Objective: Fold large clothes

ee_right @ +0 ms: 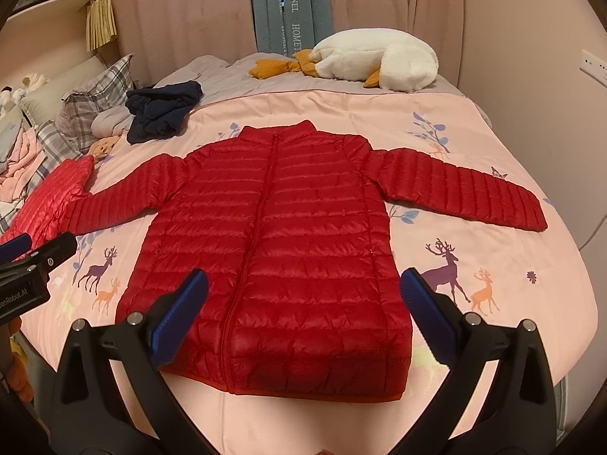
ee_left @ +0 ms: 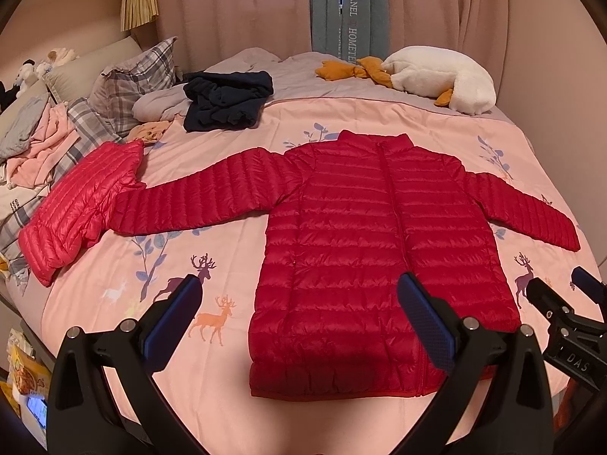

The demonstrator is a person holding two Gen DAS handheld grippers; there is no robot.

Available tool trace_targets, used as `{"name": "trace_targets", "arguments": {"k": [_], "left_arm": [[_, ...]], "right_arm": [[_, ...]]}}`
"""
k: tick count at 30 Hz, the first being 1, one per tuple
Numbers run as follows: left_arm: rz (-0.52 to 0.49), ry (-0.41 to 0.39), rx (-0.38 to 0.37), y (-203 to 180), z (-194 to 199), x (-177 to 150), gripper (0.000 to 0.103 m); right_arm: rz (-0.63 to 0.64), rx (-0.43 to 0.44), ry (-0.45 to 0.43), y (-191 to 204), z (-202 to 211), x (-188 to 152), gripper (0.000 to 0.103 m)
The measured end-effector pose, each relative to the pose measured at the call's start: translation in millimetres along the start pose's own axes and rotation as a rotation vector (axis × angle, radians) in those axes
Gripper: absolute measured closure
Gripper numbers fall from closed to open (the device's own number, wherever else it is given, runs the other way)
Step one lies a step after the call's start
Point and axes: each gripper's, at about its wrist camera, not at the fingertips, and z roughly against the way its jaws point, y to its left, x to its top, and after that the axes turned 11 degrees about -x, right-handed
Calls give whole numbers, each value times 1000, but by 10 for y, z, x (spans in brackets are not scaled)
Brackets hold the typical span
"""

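Observation:
A red quilted puffer jacket point(ee_left: 379, 235) point(ee_right: 273, 235) lies flat and zipped on the pink bed cover, collar away from me, both sleeves spread out to the sides. My left gripper point(ee_left: 299, 295) hovers open above the jacket's lower left hem, nothing between its blue pads. My right gripper point(ee_right: 303, 288) hovers open above the lower right hem, also holding nothing. The right gripper's tip point(ee_left: 580, 284) shows at the right edge of the left wrist view; the left gripper's tip point(ee_right: 22, 246) shows at the left edge of the right wrist view.
A second, brighter red puffer garment point(ee_left: 79, 201) lies at the left sleeve's end. A dark navy garment point(ee_left: 227, 98) is bunched behind. A white plush goose point(ee_left: 440, 76) lies at the bed's far side. Plaid pillows point(ee_left: 136, 79) and loose clothes crowd the left.

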Motion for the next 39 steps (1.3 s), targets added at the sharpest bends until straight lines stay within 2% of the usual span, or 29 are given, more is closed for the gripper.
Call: {"name": "trace_targets", "arguments": {"k": [21,24,28,30,32,33,35,39], "left_arm": [[-5,0,-3,-32,-7,20,1],[17,13,-31,25,-73,14,1],[167,56,-144,365,-352,-24,1],[268,62,-188,664,-570,-45,1],[359,63,-197,976,-770,-61,1],[438,56,-211,1264,-930,-71,1],[537,38,-193,1611,-1086,-87,1],[766,-59,-197,2524,-1371,-190,1]], "right_arm": [[-14,-7,-9,-56,29,16,2],[-28,7,4,-82,-27,13,2],[-68,78,34,-140,-173,-18,2],[-63,81,33,-126,-222,-34,2],[-52,75,35,-101,-274,-39,2],[-50,73,36,-97,-291,-44,2],[-49,62,46,-88,-358,-35,2],[-44,41,76,-67,-504,-18,2]]}}
